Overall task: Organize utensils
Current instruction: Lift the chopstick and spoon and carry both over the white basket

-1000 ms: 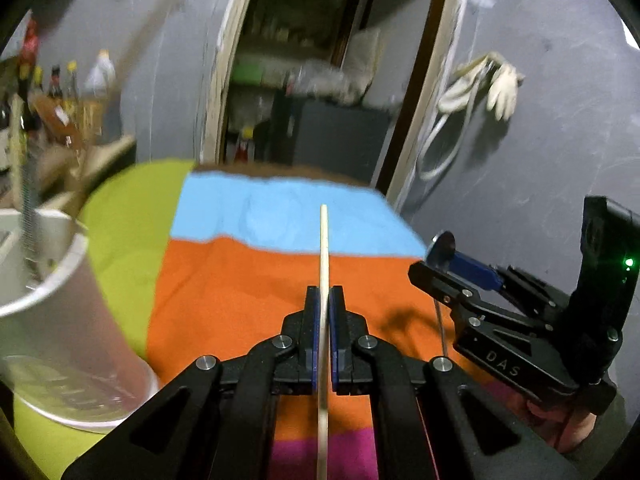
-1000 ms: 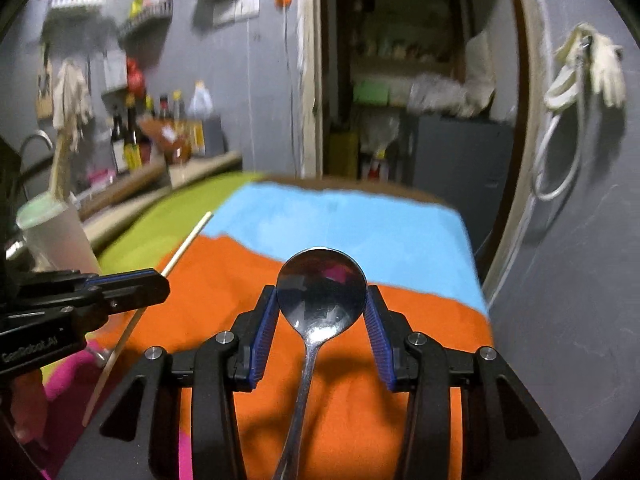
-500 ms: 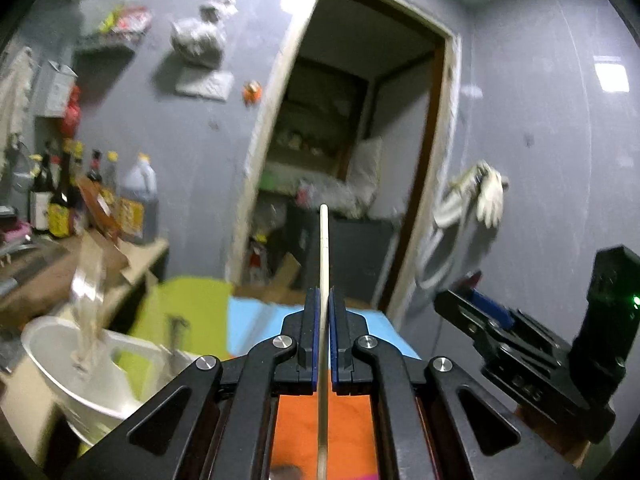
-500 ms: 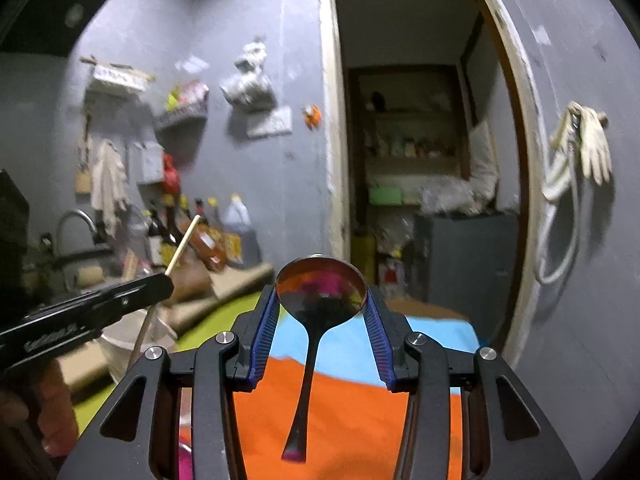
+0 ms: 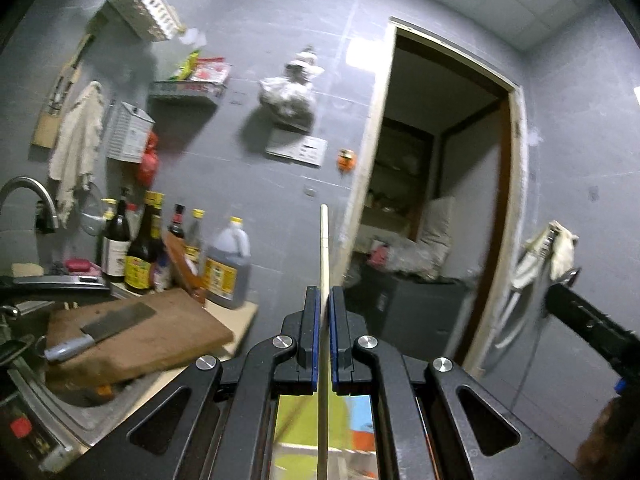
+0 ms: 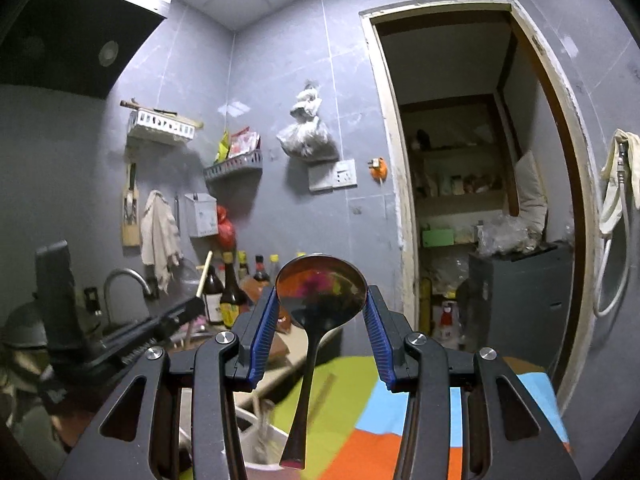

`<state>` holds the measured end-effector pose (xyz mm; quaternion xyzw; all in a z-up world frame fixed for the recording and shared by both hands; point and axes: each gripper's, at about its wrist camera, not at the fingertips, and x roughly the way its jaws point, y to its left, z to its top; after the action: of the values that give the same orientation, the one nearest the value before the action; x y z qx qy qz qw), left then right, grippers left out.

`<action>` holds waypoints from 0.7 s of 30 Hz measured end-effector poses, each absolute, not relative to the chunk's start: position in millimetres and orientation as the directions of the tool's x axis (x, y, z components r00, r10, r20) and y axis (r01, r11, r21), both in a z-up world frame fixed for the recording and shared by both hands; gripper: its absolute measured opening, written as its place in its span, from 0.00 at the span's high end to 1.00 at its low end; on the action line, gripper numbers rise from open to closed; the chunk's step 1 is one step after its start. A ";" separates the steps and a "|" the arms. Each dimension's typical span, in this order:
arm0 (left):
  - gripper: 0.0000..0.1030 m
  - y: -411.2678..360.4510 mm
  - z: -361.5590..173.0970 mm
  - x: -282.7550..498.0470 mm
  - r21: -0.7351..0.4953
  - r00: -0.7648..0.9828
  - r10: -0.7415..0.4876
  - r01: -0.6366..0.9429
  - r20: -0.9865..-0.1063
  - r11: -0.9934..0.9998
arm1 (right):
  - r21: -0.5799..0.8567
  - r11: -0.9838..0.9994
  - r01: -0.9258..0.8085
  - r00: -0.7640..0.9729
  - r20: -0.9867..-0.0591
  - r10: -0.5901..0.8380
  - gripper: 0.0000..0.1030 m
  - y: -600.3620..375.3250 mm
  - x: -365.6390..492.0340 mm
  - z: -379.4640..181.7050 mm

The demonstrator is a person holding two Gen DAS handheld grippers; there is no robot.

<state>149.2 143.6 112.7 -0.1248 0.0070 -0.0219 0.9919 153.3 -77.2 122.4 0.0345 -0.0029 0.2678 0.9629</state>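
Left hand-held gripper (image 5: 324, 308): pointing level toward the grey wall, its 2 blue-lined jaws are pinching a chopstick (image 5: 323, 248) between them.
Chopstick: standing upright in the left wrist view, it is running up past the fingertips and down below the jaws.
Right hand-held gripper (image 6: 321, 308): pointing level, its jaws are clamping the bowl of a metal spoon (image 6: 320, 292) from both sides.
Spoon: its bowl is sitting at the fingertips, and its handle is hanging down and slightly left between the 2 fingers, above the cloth.
Container (image 6: 256, 440): blurred and pale, it is showing low in the right wrist view, just left of the spoon handle's end; its contents are too blurred to name.
Cloth (image 6: 440, 436): green, blue and orange panels are lying below both grippers.
Bench (image 5: 208, 344): left of the doorway, it is carrying a wooden chopping board (image 5: 160, 332) with a cleaver (image 5: 104, 330) on it and a row of bottles (image 5: 140, 248) against the wall.
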 end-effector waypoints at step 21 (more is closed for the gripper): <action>0.98 174.5 58.2 159.5 -0.359 0.994 0.109 -0.112 -0.030 0.927 | 0.059 0.905 -0.422 0.903 -0.060 0.425 0.60 -16.1 182.3 52.7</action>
<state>159.5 174.5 58.2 -0.1830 0.0046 0.0563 0.9815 182.3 -16.1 52.7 0.0223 0.0359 0.2173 0.9752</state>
